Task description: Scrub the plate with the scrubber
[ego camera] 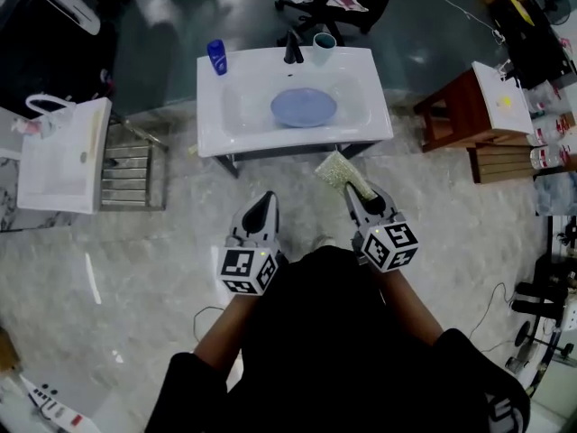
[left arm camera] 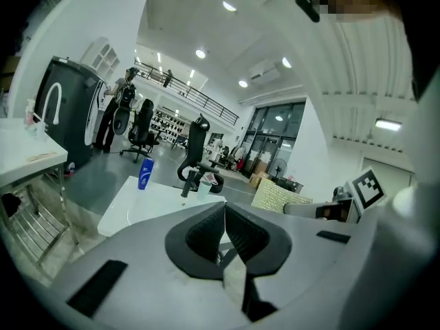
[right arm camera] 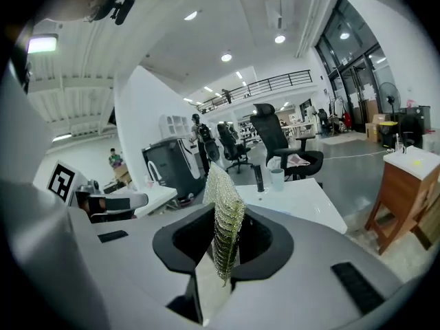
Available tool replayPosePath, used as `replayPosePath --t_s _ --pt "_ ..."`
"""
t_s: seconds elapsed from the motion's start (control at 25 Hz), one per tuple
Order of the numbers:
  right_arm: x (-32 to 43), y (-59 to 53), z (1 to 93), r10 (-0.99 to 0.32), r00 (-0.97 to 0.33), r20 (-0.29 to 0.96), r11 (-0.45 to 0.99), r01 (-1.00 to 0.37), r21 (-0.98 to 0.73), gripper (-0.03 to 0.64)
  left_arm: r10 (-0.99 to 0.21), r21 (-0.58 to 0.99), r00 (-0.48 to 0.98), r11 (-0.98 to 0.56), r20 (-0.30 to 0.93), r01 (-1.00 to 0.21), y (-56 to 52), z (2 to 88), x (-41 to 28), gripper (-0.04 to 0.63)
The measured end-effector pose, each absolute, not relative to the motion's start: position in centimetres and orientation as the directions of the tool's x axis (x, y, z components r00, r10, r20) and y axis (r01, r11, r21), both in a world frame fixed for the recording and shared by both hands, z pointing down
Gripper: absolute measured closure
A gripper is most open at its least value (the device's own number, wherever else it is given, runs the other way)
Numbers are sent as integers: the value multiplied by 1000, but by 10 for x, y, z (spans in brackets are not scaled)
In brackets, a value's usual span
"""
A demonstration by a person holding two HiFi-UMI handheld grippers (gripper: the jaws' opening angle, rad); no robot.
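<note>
In the head view, the plate [ego camera: 304, 107] lay flat in the basin of the white sink [ego camera: 215, 115], well ahead of both grippers. The left gripper [ego camera: 264, 198] and the right gripper [ego camera: 358, 191] hung close to the person's body over open floor, short of the sink's front edge. The scrubber [ego camera: 341, 171] stuck out from the right gripper toward that edge and touched nothing. By my reading the scrubber was in hand and the plate in place, but no scrubbing had begun and all of it was left. A blue bottle [ego camera: 217, 57], the faucet [ego camera: 293, 48] and a cup [ego camera: 324, 43] stood along the back rim, clear of the plate. That left the basin free from the front, with only the rim to clear. A wooden stool [ego camera: 460, 106] on the right and a metal rack [ego camera: 131, 177] on the left stood well apart from the path.

In the left gripper view, the jaws met tip to tip with nothing between them. The sink's near corner showed beyond, and the scrubber showed off to the right.

In the right gripper view, the jaws were clamped on the scrubber's lower part. The pad stood on edge, rising above them. The sink top lay ahead, with bare floor between it and the stool.
</note>
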State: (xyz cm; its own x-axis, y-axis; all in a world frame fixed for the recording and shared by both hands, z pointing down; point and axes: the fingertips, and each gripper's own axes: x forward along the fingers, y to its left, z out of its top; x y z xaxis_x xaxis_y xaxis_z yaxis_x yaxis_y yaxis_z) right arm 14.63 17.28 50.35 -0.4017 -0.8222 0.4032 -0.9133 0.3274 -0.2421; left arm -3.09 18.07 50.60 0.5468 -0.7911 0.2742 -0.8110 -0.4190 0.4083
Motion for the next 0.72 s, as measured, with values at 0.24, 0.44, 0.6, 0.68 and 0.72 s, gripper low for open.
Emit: replayPosePath --t_s 0.24,0.44,0.6,0.68,0.72 --pt "159 187 489 -809 -445 385 393 -895 -210 551 -805 421 522 -385 281 -821 194 505 2 591" --pt "190 194 482 -807 -463 367 417 -886 -201 551 -793 458 545 -392 273 -798 197 498 49 591" --pt "219 196 483 -812 -457 364 410 -889 -202 551 -795 421 542 -407 274 -811 199 494 79 591" --pt "231 195 483 -813 -460 357 412 -888 -206 552 -791 410 542 -410 284 -815 201 497 92 591" --pt "237 195 483 -813 -463 353 414 -886 -209 552 -789 405 542 -412 291 -816 202 499 98 591"
